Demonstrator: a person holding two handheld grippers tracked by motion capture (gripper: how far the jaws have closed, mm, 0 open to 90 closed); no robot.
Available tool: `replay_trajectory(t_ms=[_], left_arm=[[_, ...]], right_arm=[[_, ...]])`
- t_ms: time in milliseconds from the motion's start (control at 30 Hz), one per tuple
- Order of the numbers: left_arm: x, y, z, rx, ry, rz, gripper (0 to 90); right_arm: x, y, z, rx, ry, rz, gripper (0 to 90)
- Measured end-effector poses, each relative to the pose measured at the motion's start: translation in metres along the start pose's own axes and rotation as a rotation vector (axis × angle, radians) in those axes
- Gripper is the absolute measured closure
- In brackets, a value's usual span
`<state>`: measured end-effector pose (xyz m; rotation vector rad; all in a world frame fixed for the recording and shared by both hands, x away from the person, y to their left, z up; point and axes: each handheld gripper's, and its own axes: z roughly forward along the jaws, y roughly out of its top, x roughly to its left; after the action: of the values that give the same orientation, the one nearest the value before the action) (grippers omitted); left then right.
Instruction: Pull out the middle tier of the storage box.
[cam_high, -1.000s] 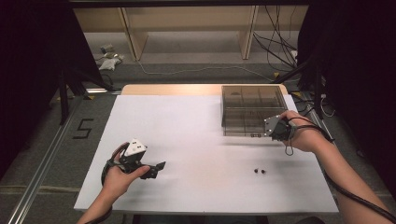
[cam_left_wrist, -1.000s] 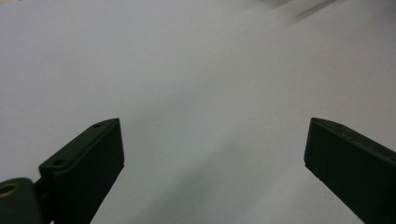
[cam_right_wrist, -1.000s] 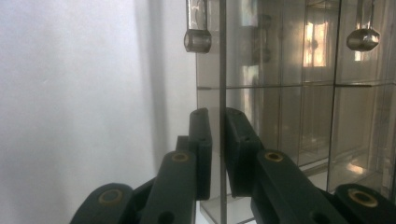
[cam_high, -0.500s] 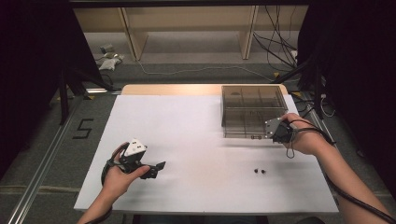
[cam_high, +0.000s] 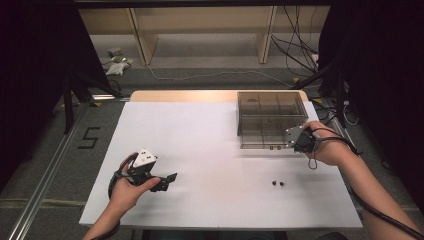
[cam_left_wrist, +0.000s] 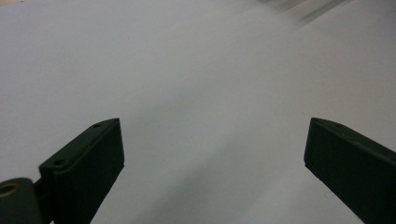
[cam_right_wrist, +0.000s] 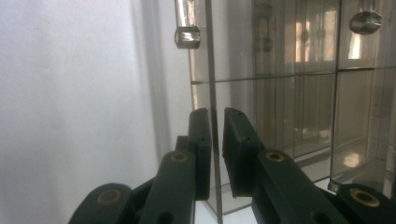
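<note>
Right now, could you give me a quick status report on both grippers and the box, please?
Left gripper open, over bare table. Right gripper shut on box wall. Two small dark bits lie near, clear of both.

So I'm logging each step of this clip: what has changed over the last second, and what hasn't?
The right gripper slid slightly left along the near edge of the clear compartment box; its jaws now pinch the box's thin wall. The left gripper stayed open over the white table, and the two small dark pieces did not move.
</note>
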<state>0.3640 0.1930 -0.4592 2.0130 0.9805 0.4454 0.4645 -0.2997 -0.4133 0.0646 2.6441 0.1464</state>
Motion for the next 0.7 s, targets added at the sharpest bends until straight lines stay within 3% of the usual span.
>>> replay_trajectory(t_ms=[267, 367, 533, 700], left_arm=[[0.001, 0.0, -0.001, 0.001, 0.002, 0.001, 5.0], [0.001, 0.0, -0.001, -0.001, 0.002, 0.001, 5.0], [0.0, 0.0, 0.0, -0.001, 0.001, 0.001, 5.0], [0.0, 0.0, -0.001, -0.004, 0.002, 0.001, 5.0]], right_arm=[[0.0, -0.002, -0.002, -0.018, -0.007, 0.035, 77.0], [0.002, -0.004, -0.005, -0.042, -0.007, 0.14, 72.0], [0.011, -0.006, -0.009, -0.144, -0.009, 0.325, 60.8], [0.024, -0.005, -0.009, -0.244, -0.001, 0.455, 52.4]])
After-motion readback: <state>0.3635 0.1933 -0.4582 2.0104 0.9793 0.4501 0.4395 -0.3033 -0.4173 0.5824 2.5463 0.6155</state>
